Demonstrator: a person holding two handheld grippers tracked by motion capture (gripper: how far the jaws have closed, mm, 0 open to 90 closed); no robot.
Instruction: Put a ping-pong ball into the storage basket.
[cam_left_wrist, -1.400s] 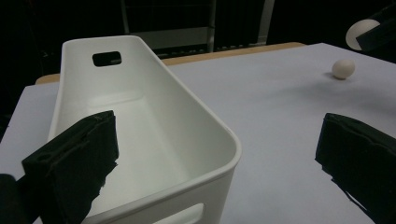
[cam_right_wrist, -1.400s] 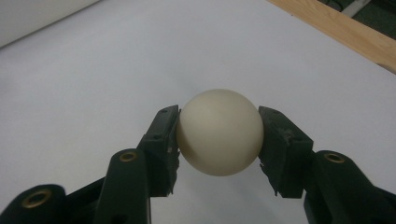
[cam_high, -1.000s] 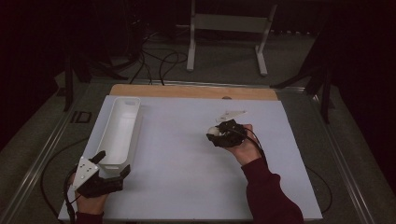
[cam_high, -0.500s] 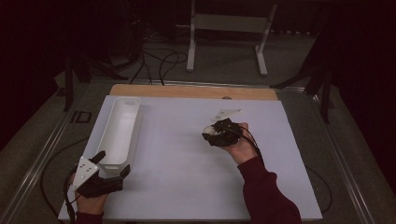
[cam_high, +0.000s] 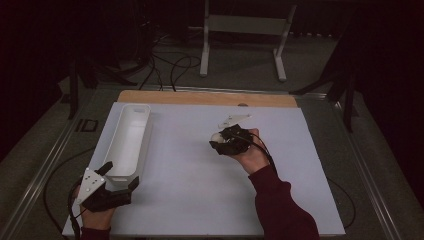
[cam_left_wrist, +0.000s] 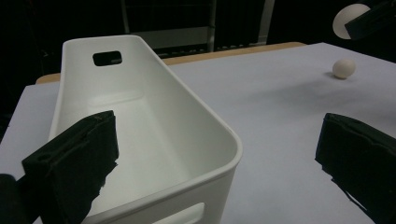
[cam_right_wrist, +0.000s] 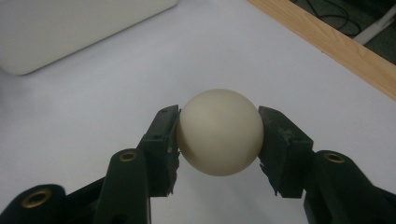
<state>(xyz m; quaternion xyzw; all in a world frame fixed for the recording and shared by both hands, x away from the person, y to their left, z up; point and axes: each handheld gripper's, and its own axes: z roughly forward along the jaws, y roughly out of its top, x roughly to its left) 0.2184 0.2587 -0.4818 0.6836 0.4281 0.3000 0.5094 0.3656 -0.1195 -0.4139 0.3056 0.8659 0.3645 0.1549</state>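
The right gripper (cam_right_wrist: 218, 133) has its two black jaws pressed against the sides of a cream ball (cam_right_wrist: 219, 132), a smooth, matte sphere with an eggshell look. The pads that meet it are dark and slightly rough at the edges, and brass-coloured rivets show on the jaw arms below. In the high view the right gripper (cam_high: 220, 140) sits a little right of the middle of the white table sheet (cam_high: 190, 175), with the ball (cam_high: 216, 136) a pale spot at its tip, held above the sheet.

A second ball (cam_left_wrist: 343, 68) of the same cream colour lies on the sheet, well apart from the bin, seen in the left gripper view below the held ball (cam_left_wrist: 349, 18).

The white bin (cam_high: 131, 137) is long and narrow, of smooth, glossy plastic with rounded corners and an oblong handle slot in each end wall. It lies lengthwise along the left side of the sheet. Its inside (cam_left_wrist: 140, 140) holds nothing.

The left gripper (cam_high: 120, 177) rests at the near end of the bin with its jaws spread wide, one to each side of the near wall, and nothing between them is gripped. Beyond the sheet, a strip of pale wood (cam_high: 205, 98) edges the far side of the table.
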